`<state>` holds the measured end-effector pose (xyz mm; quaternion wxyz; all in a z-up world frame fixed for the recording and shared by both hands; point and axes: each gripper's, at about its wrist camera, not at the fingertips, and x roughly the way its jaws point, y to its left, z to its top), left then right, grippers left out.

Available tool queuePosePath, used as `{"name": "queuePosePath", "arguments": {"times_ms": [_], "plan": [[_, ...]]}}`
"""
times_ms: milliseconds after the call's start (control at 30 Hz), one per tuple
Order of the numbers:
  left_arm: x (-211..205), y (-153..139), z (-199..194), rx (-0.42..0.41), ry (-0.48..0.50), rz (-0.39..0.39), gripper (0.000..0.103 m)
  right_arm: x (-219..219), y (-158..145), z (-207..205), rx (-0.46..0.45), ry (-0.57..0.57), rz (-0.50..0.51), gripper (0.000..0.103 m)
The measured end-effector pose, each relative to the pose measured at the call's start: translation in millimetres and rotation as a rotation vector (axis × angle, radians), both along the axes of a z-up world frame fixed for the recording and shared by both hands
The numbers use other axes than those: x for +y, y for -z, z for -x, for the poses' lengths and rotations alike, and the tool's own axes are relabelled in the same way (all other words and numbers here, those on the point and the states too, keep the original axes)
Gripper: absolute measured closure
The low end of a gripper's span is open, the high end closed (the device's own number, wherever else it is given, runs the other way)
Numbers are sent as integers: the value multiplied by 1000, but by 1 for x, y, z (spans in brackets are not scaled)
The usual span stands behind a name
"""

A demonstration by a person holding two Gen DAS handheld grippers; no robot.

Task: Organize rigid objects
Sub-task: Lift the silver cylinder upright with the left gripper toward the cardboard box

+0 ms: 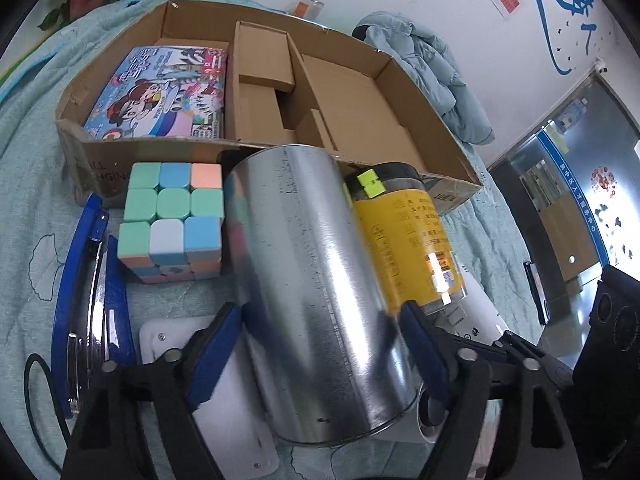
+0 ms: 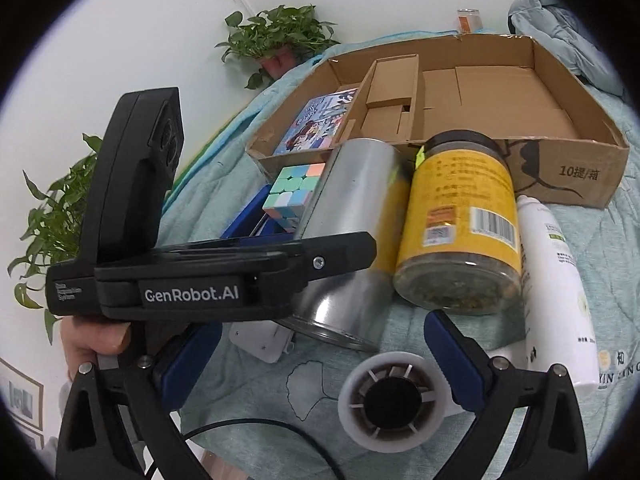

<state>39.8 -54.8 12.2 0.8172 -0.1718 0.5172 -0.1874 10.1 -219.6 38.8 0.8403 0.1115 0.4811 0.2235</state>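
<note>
The tin [image 1: 320,300] stands on the quilted surface [image 1: 28,208] just in front of the cardboard box [image 1: 400,120], between the cube [image 1: 172,220] on one side and the yellow jar [image 1: 416,248] on the other, which is touching it or almost. It is a bare metal cylinder, stiff, probably light and hollow — I judge it slippery, because the wall is smooth and shiny, and thin enough to dent if it is squeezed hard. The best place to take it looks to be across the round body, near the lower half, with the pads on opposite sides so it cannot roll out.

The left claw [image 1: 320,356] is placed exactly so: its blue pads [image 1: 216,356] stand on both sides of the tin, at a middle opening. They seem to lie against the wall or very close to it, but I cannot say that they already press — the tin rests on the surface.

The right claw [image 2: 320,364] is wide open and holds nothing; it hangs over a white round device [image 2: 390,396], not touching it
</note>
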Motion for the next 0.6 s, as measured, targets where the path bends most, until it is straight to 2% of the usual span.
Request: {"name": "queuePosePath", "arguments": {"times_ms": [67, 133, 167, 200, 433, 600], "plan": [[4, 2, 2, 14, 4, 24, 26, 1, 4, -4, 30, 2, -14, 9], [5, 3, 4, 18, 8, 33, 26, -1, 11, -9, 69, 20, -35, 19], [6, 3, 4, 23, 7, 38, 26, -3, 15, -12, 96, 32, -42, 29], [6, 3, 5, 27, 6, 43, 27, -5, 17, -13, 109, 38, -55, 32], [9, 5, 10, 44, -6, 58, 26, -9, 20, -19, 138, 44, -65, 32], [5, 7, 6, 57, 9, 37, 23, -4, 23, -27, 168, 26, -62, 27]]}}
